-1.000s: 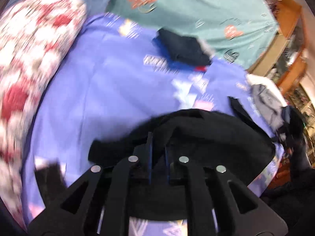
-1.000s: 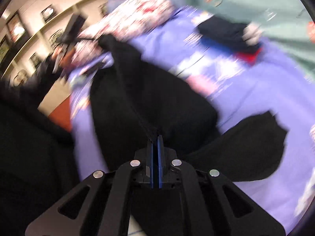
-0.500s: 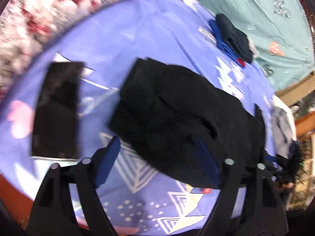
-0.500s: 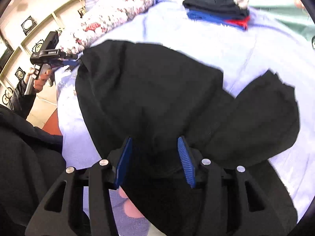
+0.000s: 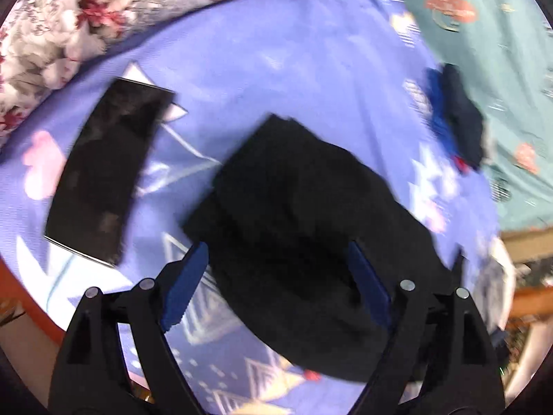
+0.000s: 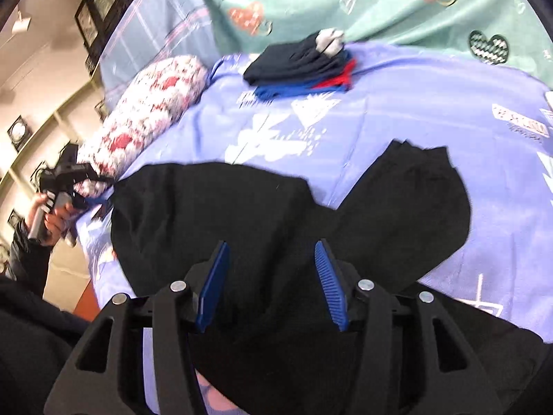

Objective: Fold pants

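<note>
A: Left wrist view first?
B: The left gripper (image 5: 276, 282) hangs with jaws spread wide, holding nothing, over the black pants (image 5: 304, 228) bunched on the purple bedsheet (image 5: 276, 69). A black rectangle (image 5: 103, 173) lies apart to the left.

A: And the right wrist view?
B: The right gripper (image 6: 271, 280) is likewise wide, empty above the pants (image 6: 214, 214); folded clothes (image 6: 300, 65) sit well beyond, a floral pillow (image 6: 152, 110) at left

Two fisheye wrist cameras look down along their own spread fingers at a purple bedsheet (image 5: 293, 52). The left view hangs close over black pants (image 5: 304, 228); the right faces the teal headboard cover (image 6: 380, 3). Both share the pants, a folded clothes stack (image 6: 300, 65) and floral pillow (image 6: 155, 103).
</note>
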The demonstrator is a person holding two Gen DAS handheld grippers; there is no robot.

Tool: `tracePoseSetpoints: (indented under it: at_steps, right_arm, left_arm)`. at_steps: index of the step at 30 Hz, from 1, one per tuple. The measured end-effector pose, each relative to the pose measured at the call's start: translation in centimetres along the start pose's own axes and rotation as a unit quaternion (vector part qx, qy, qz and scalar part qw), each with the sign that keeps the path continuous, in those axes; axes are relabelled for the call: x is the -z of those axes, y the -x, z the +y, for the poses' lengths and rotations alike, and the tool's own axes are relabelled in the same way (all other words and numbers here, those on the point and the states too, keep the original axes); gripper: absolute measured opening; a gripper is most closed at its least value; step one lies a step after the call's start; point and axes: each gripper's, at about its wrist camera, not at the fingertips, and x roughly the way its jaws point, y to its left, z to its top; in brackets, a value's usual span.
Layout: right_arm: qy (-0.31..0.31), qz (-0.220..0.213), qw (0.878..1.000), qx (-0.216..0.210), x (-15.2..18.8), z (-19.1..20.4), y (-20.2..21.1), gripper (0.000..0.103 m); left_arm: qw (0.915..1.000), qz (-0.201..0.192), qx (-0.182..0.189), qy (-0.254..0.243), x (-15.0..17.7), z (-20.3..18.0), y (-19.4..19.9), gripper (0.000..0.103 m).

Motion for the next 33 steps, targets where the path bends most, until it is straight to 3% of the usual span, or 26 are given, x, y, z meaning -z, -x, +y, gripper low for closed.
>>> tracePoseSetpoints:
  at_steps: [2, 4, 9, 14, 17, 23, 27, 29, 32, 33]
  right_arm:
    - [-0.001, -0.008, 1.000, 0.002, 0.0, 0.0, 0.3, 0.053]
    - [-0.004, -0.013, 1.000, -0.001, 0.1, 0.0, 0.5, 0.053]
    - [-0.022, -0.034, 0.999, -0.017, -0.3, -0.1, 0.6, 0.053]
    - [-0.013, -0.035, 0.999, -0.021, -0.6, 0.6, -0.3, 0.053]
    - [-0.013, -0.035, 0.999, -0.026, -0.8, 0.7, -0.8, 0.053]
    - [0.011, -0.002, 1.000, 0.001, -0.1, 0.8, -1.6, 0.053]
    - [0.043, 0.036, 0.998, 0.000, 0.9, 1.6, -2.4, 0.060]
    - [0.066, 0.060, 0.996, -0.007, 1.5, 2.6, -3.2, 0.062]
    - [0.119, 0.090, 0.989, -0.018, 2.4, 4.5, -4.2, 0.062]
    - [0.141, 0.099, 0.985, -0.021, 2.7, 5.3, -4.5, 0.062]
  left_arm:
    - [0.9997, 0.002, -0.010, 0.020, -0.4, 0.4, -1.2, 0.081]
    - [0.9989, -0.009, -0.031, 0.032, -0.8, 0.8, -1.7, 0.071]
    - [0.9981, -0.021, -0.058, 0.010, -1.6, -0.1, -1.6, 0.059]
    - [0.9989, -0.015, -0.044, 0.009, -1.9, 0.1, -1.2, 0.056]
    - [0.9988, -0.016, -0.045, 0.007, -2.1, 0.1, -1.3, 0.038]
    - [0.9986, -0.003, -0.052, -0.001, -2.1, -0.7, -2.2, 0.038]
    - [0.9993, 0.016, -0.033, 0.002, -2.2, -0.3, -3.3, 0.057]
    - [0.9994, 0.021, -0.027, -0.003, -1.9, -0.4, -3.6, 0.060]
    - [0.9997, 0.018, -0.015, 0.008, -2.0, 0.1, -3.5, 0.056]
    - [0.9997, 0.016, -0.015, 0.012, -2.1, 0.2, -3.4, 0.045]
